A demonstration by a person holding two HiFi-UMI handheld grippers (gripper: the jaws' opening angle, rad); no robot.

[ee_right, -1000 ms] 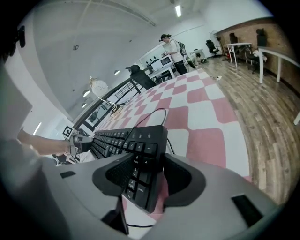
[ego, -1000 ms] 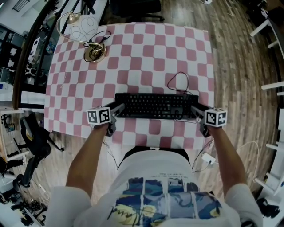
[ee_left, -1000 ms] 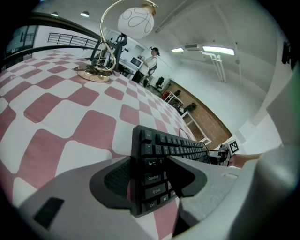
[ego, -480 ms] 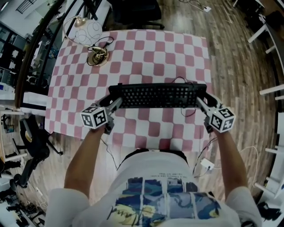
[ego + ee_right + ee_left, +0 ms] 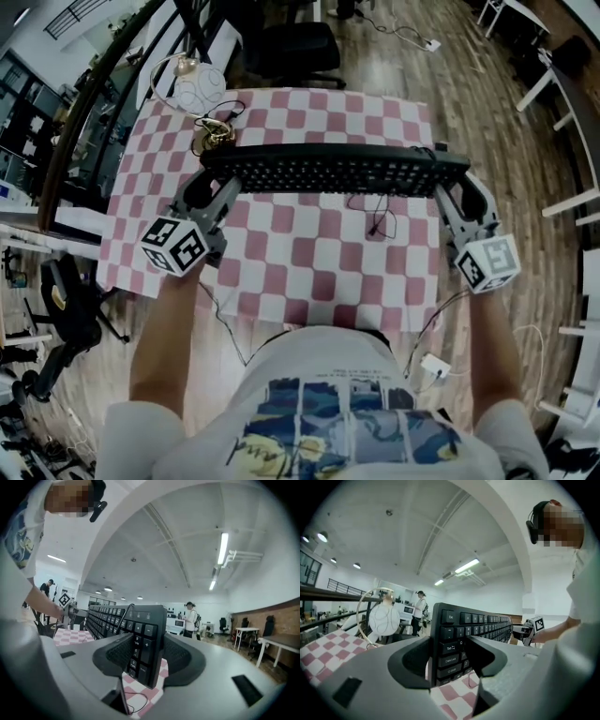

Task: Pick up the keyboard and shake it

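Observation:
A black keyboard (image 5: 336,172) hangs in the air above the pink-and-white checked table (image 5: 309,272), held level by both ends. My left gripper (image 5: 214,183) is shut on its left end (image 5: 449,644), near the Esc and Tab keys. Its right end (image 5: 143,641), at the number pad, is clamped by my right gripper (image 5: 452,185), which is shut. The keyboard's black cable (image 5: 375,217) dangles down to the tablecloth.
A gold-based lamp (image 5: 208,131) with a round white shade (image 5: 195,80) stands at the table's far left corner. A black chair (image 5: 291,47) sits behind the table. White desks stand at the right over the wooden floor. A person stands far off in both gripper views.
The keyboard has risen off the table and away from me, carried by both grippers. Both gripper views now look at the ceiling and room instead of the tabletop.

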